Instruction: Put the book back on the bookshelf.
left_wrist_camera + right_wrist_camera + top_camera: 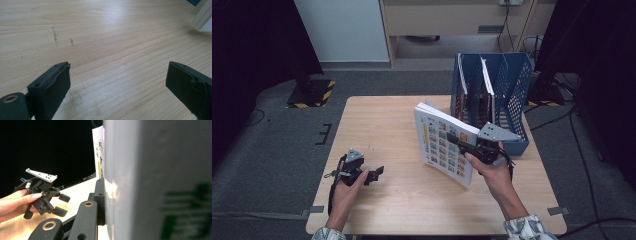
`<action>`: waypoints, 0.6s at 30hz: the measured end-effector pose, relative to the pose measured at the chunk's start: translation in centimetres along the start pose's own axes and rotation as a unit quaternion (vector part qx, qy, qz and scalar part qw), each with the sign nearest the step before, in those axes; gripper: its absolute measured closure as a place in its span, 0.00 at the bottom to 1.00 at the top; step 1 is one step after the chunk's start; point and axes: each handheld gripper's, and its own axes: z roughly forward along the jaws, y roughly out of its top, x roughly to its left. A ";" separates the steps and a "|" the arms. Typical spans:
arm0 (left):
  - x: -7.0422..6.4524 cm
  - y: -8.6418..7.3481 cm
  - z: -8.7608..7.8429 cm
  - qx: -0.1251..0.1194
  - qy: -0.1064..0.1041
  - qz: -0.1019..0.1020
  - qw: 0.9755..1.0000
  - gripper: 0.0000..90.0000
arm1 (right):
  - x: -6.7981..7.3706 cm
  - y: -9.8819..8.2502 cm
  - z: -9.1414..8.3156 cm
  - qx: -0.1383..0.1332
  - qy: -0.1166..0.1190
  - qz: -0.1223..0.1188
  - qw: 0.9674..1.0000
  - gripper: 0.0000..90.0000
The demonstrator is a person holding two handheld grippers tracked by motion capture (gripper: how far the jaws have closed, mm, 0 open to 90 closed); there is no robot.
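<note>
A white book (443,144) with rows of small colour pictures on its cover stands tilted on edge at the middle right of the wooden table (387,125). My right gripper (458,140) is shut on its right edge. In the right gripper view the book (155,177) looms close and blurred, with one black jaw pressed flat against it. My left gripper (377,174) rests low over the table's front left, open, with nothing between its fingers (51,87). The right gripper view also shows the left gripper (62,205) held by a hand.
A blue mesh file rack (507,95) stands at the table's back right, just behind the book, with a few books upright in its slots. Bare wood (105,42) lies under the left gripper. Black stands and cables sit on the floor around the table.
</note>
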 end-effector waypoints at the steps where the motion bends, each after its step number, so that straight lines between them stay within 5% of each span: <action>1: 0.0 0.0 0.0 0.000 0.000 0.000 1.000 0.06 | -0.1 0.0 -0.2 0.000 -0.003 0.001 1.000 0.82; 18: 0.1 0.0 0.0 0.000 0.003 0.002 1.000 0.06 | -1.1 -0.7 -2.8 0.001 -0.020 0.005 1.000 0.82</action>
